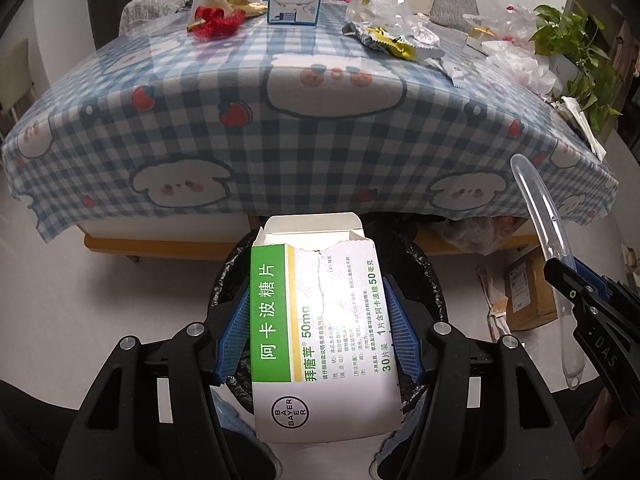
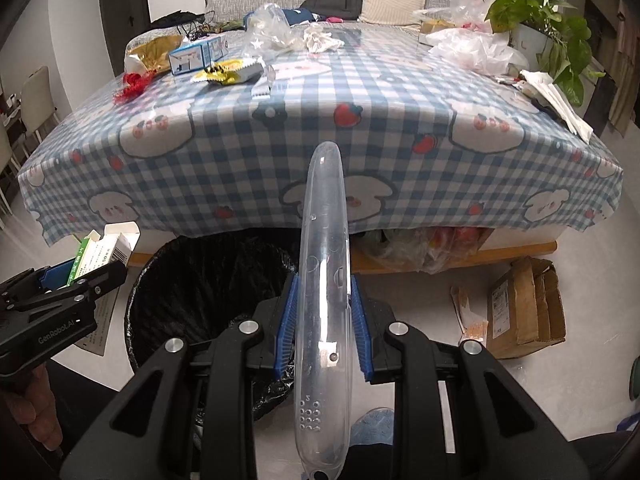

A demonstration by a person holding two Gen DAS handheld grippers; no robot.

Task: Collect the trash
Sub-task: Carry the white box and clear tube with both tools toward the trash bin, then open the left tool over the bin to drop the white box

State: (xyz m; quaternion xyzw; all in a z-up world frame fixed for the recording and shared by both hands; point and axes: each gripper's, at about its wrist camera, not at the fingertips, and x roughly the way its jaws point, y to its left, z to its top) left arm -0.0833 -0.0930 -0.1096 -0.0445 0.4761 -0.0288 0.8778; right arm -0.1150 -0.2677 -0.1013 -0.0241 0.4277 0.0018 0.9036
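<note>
A: What does the left gripper [image 1: 318,322] have?

B: Its blue pads are clamped on a white and green cardboard medicine box [image 1: 320,332] with a torn-open top flap, held right above the round bin lined with a black plastic bag [image 2: 208,280].

A: And the right gripper [image 2: 324,320]?

B: Its fingers are clenched on a long clear plastic case [image 2: 324,300], standing upright, just beside the bin's right rim.

A: What else is left?

B: Beyond the bin, on the table with the blue checked cloth [image 2: 320,140], lie crumpled clear wrappers [image 1: 384,4], a small blue and white carton [image 1: 294,9] and red tinsel [image 1: 214,22].
</note>
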